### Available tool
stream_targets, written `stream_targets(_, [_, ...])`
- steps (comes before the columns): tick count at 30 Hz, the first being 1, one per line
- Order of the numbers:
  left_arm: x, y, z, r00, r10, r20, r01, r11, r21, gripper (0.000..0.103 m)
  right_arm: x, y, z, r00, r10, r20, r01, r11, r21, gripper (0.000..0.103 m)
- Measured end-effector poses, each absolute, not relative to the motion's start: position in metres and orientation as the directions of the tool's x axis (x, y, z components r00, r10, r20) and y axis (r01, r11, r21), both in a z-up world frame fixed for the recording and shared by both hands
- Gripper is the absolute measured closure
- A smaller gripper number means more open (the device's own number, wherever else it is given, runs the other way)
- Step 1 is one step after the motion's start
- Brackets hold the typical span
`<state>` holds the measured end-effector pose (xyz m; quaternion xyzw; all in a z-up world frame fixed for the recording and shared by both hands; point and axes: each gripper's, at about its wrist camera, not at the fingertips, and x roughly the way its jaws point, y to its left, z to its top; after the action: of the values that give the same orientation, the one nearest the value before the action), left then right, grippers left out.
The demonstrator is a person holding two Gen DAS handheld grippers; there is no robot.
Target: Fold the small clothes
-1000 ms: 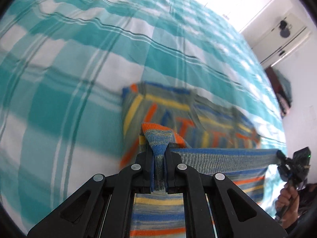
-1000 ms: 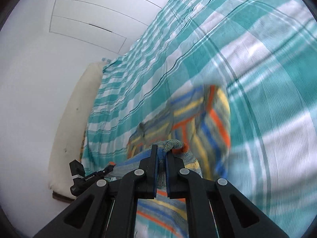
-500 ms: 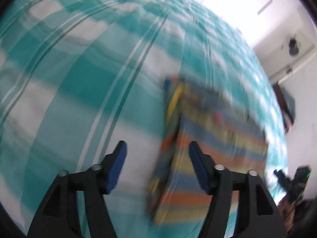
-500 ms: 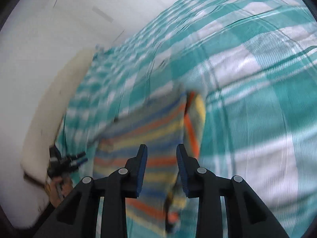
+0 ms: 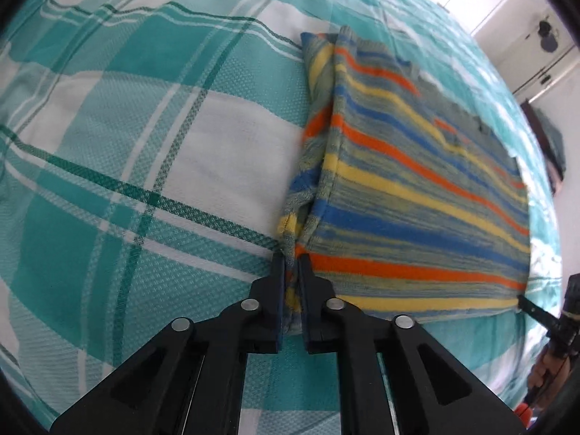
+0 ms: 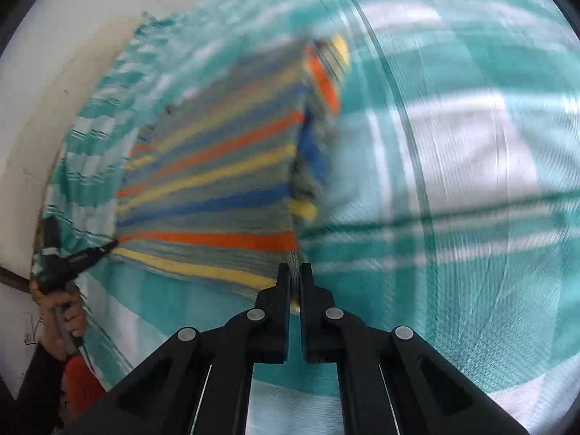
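The left hand-held gripper (image 5: 291,259) has its jaws closing, already pinching the near left corner of the striped garment (image 5: 417,188). The garment lies folded flat on the teal checked bedspread (image 5: 127,145) of a bed, spreading away from that corner and to the right. At its near right corner the right hand-held gripper (image 6: 295,268) is clamped narrowly on the hem, the cloth (image 6: 217,181) reaching up and left from its fingers; this view is blurred.
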<state>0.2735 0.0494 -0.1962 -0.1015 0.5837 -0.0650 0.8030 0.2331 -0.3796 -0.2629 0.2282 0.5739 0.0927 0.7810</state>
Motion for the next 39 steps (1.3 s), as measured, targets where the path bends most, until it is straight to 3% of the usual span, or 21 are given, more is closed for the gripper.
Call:
stream_targets(1, [0.272, 0.047, -0.192, 0.311, -0.213, -0.926, 0.002, 0.975, -0.223, 0.089, 0.233, -0.382, -0.27, 0.324, 0.425, -0.845, 0.129, 0.865, 0.484, 0.098])
stream_targets(2, [0.271, 0.047, -0.189, 0.312, -0.21, -0.927, 0.007, 0.976, -0.219, 0.082, 0.235, -0.383, -0.269, 0.331, 0.432, -0.839, 0.129, 0.86, 0.493, 0.092])
stream_targets(3, [0.265, 0.049, -0.182, 0.322, -0.217, -0.921, 0.012, 0.974, -0.225, 0.06, 0.235, -0.383, -0.264, 0.332, 0.429, -0.84, 0.121, 0.864, 0.489, 0.073])
stream_targets(4, [0.259, 0.053, -0.177, 0.344, -0.227, -0.911, 0.017, 0.972, -0.236, 0.036, 0.235, -0.382, -0.255, 0.331, 0.406, -0.852, 0.111, 0.88, 0.462, 0.062])
stream_targets(5, [0.251, 0.056, -0.171, 0.379, -0.231, -0.896, 0.024, 0.971, -0.239, 0.03, 0.233, -0.383, -0.244, 0.339, 0.372, -0.864, 0.101, 0.899, 0.426, 0.045])
stream_targets(8, [0.226, 0.067, -0.161, 0.454, -0.206, -0.867, 0.048, 0.977, -0.207, 0.027, 0.229, -0.369, -0.199, 0.385, 0.252, -0.888, 0.019, 0.959, 0.281, 0.044])
stream_targets(13, [0.189, 0.082, -0.172, 0.543, -0.167, -0.823, 0.069, 0.986, -0.155, 0.026, 0.264, -0.297, -0.138, 0.357, 0.347, -0.867, -0.204, 0.935, 0.29, 0.051])
stream_targets(17, [0.191, 0.079, -0.196, 0.554, -0.175, -0.814, 0.072, 0.984, -0.162, 0.026, 0.335, -0.196, -0.144, 0.262, 0.451, -0.853, -0.329, 0.873, 0.36, 0.059])
stream_targets(21, [0.2, 0.076, -0.195, 0.54, -0.224, -0.812, 0.116, 0.975, -0.192, 0.021, 0.413, -0.128, -0.183, 0.262, 0.348, -0.9, -0.353, 0.903, 0.246, 0.074])
stream_targets(25, [0.205, 0.078, -0.194, 0.522, -0.255, -0.814, 0.145, 0.967, -0.21, 0.021, 0.476, -0.092, -0.228, 0.295, 0.152, -0.943, -0.42, 0.907, 0.015, 0.075])
stream_targets(30, [0.213, 0.079, -0.195, 0.51, -0.271, -0.817, 0.161, 0.962, -0.22, 0.021, 0.489, -0.082, -0.255, 0.194, 0.152, -0.969, -0.532, 0.847, 0.026, 0.076])
stream_targets(31, [0.214, 0.079, -0.195, 0.508, -0.271, -0.818, 0.16, 0.962, -0.219, 0.021, 0.489, -0.083, -0.255, 0.193, 0.142, -0.971, -0.539, 0.842, 0.016, 0.081])
stream_targets(32, [0.214, 0.079, -0.195, 0.507, -0.27, -0.818, 0.16, 0.963, -0.219, 0.02, 0.489, -0.085, -0.252, 0.201, 0.125, -0.972, -0.532, 0.847, -0.001, 0.1])
stream_targets(39, [0.213, 0.072, -0.198, 0.51, -0.25, -0.823, 0.176, 0.967, -0.184, 0.016, 0.487, -0.096, -0.227, 0.336, 0.084, -0.938, -0.466, 0.881, -0.088, 0.1])
